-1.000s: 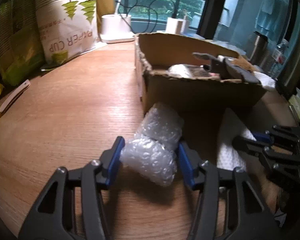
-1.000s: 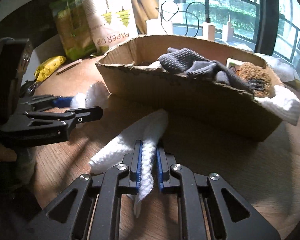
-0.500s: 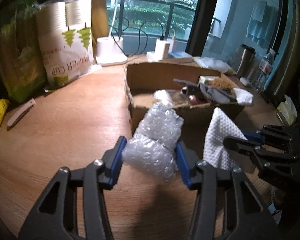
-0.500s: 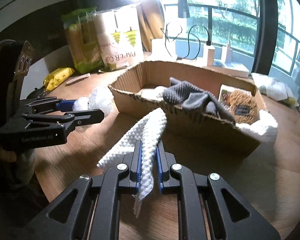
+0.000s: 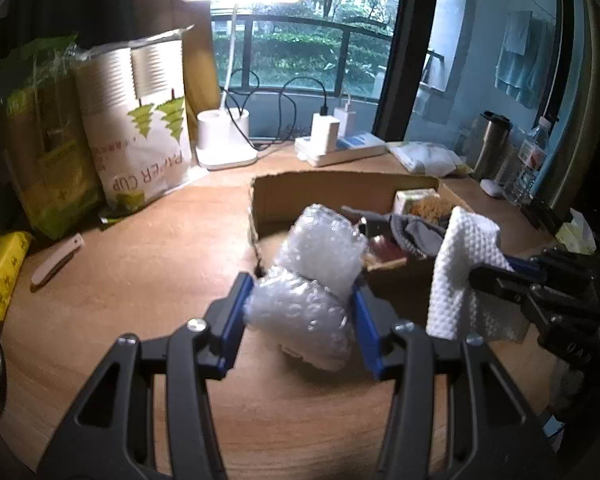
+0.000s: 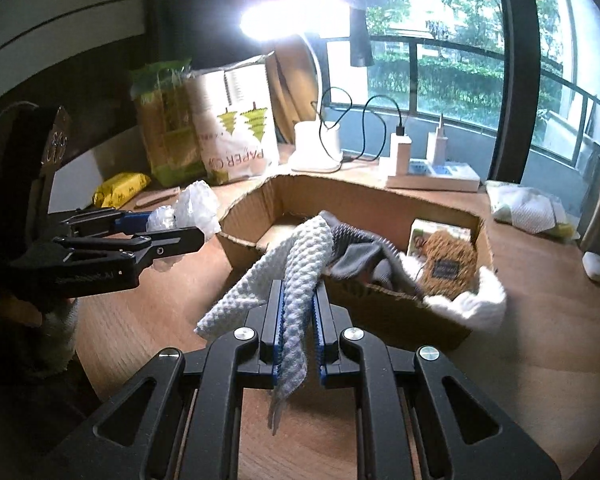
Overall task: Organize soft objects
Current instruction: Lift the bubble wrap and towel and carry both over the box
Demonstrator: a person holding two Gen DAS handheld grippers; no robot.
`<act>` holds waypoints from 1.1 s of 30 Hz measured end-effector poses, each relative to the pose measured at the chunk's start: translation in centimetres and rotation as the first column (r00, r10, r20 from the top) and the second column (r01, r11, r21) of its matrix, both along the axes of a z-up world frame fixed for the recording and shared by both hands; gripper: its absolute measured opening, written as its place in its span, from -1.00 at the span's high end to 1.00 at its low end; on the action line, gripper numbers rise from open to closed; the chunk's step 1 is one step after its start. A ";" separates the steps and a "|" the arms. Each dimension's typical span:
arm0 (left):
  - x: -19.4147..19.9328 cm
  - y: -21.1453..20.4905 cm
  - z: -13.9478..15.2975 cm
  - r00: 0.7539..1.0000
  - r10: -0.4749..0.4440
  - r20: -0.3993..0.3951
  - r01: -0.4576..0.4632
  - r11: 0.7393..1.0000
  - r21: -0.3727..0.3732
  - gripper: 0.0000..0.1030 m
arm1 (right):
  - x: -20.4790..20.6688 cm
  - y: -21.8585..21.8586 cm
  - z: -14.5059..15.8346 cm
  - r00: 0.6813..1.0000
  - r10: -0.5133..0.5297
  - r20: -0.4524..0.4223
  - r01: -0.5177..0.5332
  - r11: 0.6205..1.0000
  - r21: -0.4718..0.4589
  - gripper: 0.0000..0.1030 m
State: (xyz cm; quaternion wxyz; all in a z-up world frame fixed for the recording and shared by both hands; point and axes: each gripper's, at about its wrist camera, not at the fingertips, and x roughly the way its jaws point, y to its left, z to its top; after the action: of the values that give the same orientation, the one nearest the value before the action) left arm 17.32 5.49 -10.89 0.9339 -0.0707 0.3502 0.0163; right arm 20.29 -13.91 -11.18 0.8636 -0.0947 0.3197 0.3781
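Nearest up, the left gripper [image 5: 302, 312] is clamped on a wad of bubble wrap [image 5: 312, 280], jaws only partly open because the wad fills them. The right gripper [image 6: 298, 320] is nearly shut, pinching a white waffle-weave cloth [image 6: 296, 276] that droops out both ends. Both loads are up off the wooden table [image 5: 140, 260] and hang just short of the near wall of the cardboard box [image 6: 400, 312] — looks like the carry step. The box sits mid-table and already holds a grey knit piece [image 6: 364, 256], a brown scrubby pad [image 6: 448, 264] and a white towel [image 6: 472, 304] over its right corner. Next I'd guess both go forward over the rim, then let go — the open space is at the box's left end.
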 end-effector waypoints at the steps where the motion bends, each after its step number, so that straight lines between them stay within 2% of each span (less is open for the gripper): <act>1: 0.1 0.0 0.1 1.000 0.001 0.002 -0.001 1.000 0.003 0.03 | 0.3 -0.1 0.1 1.000 -0.002 0.001 0.002 1.000 0.007 0.73; 7: 1.0 -0.4 0.9 0.999 0.006 0.034 -0.007 1.000 0.025 0.03 | 1.7 -0.4 0.9 1.000 -0.006 0.015 0.005 1.000 0.029 0.73; 14: 2.9 -0.4 1.2 0.999 0.024 0.033 -0.025 0.999 0.042 0.03 | 3.4 -1.6 1.3 0.999 -0.029 0.018 0.028 0.998 0.054 0.73; 33: 7.3 -0.4 -1.5 0.998 0.041 -0.047 -0.039 0.998 0.043 0.01 | 6.7 -3.4 0.9 0.995 -0.095 -0.006 0.096 0.992 0.086 0.73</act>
State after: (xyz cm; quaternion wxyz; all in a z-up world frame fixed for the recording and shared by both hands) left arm 24.62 5.14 -12.38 0.9259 -0.0575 0.3707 0.0441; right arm 26.98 -17.31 -10.28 0.8837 -0.0415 0.3081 0.3498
